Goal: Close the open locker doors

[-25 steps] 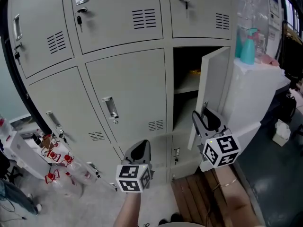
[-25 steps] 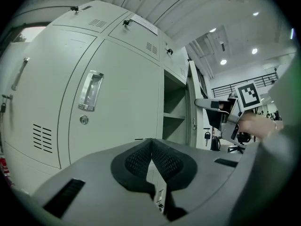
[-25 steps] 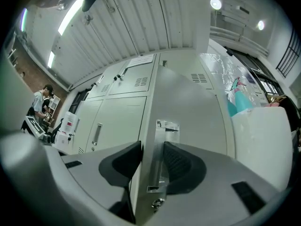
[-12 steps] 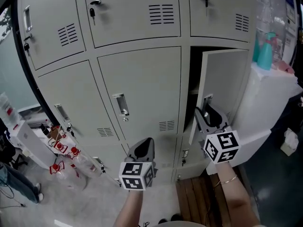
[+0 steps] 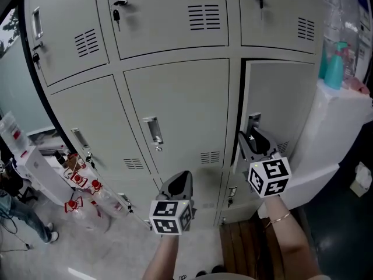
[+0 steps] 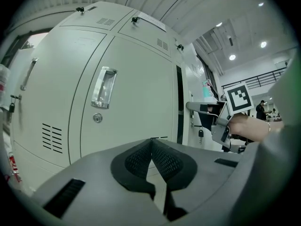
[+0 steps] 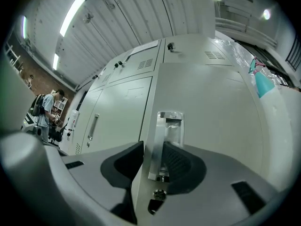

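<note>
The grey locker door point(image 5: 280, 104) in the middle row at the right stands almost flush, with a dark slit point(image 5: 239, 109) left at its free edge. My right gripper point(image 5: 252, 137) is at that edge by the recessed handle point(image 7: 169, 126). Its jaws are closing, with the door's edge and the handle plate between the pads point(image 7: 126, 160), which touch both sides. My left gripper point(image 5: 178, 182) hangs shut and holds nothing, low in front of the closed middle locker point(image 5: 180, 109). In the left gripper view the shut left gripper point(image 6: 151, 142) points at that locker, and the right gripper point(image 6: 207, 108) shows at the slit.
A white cabinet point(image 5: 344, 133) with a teal spray bottle point(image 5: 334, 69) stands tight against the lockers' right side. A wooden pallet point(image 5: 239, 249) lies at the foot. A white cart and bagged bottles point(image 5: 76, 191) crowd the left floor. A person point(image 7: 47, 109) stands far left.
The locker door has swung from about half open to almost flush, and my right gripper has gone with it toward the lockers. The left gripper has kept its place.
</note>
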The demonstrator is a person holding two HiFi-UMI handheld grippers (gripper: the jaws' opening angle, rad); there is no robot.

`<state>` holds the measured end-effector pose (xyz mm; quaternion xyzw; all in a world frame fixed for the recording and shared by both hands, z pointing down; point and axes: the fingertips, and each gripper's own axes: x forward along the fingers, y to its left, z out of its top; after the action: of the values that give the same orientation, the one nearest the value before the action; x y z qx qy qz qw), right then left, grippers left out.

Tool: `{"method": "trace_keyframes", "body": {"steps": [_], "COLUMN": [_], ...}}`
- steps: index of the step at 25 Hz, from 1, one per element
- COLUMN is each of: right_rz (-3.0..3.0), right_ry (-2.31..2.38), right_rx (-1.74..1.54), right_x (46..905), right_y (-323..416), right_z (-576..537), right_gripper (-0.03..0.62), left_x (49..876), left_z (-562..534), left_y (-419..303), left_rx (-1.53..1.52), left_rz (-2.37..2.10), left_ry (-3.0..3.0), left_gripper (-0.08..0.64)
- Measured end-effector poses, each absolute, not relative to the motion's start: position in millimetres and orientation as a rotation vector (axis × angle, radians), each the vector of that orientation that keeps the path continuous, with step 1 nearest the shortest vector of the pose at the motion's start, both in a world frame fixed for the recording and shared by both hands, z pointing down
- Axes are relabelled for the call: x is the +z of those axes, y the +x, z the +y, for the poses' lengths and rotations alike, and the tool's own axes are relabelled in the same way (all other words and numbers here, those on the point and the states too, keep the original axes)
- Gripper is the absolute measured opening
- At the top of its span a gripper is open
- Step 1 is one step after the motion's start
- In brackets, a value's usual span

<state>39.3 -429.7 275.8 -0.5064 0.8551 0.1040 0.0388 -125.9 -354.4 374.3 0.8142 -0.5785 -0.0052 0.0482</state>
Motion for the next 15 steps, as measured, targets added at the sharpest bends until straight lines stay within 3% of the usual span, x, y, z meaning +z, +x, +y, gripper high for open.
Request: {"method": "trace_keyframes", "body": {"steps": [15], "right_rz": [2.675], "right_ry": [-1.552], "right_rx": [0.326], "right_x": [286], "right_y": [29], "right_z": [-463], "right_gripper": [0.124], "left_x": [376], "left_z": [-368], "left_y": [-136], "left_rx": [-0.002], "left_rz": [-1.816], "left_ry": [2.442], "left_gripper": [0.02]}}
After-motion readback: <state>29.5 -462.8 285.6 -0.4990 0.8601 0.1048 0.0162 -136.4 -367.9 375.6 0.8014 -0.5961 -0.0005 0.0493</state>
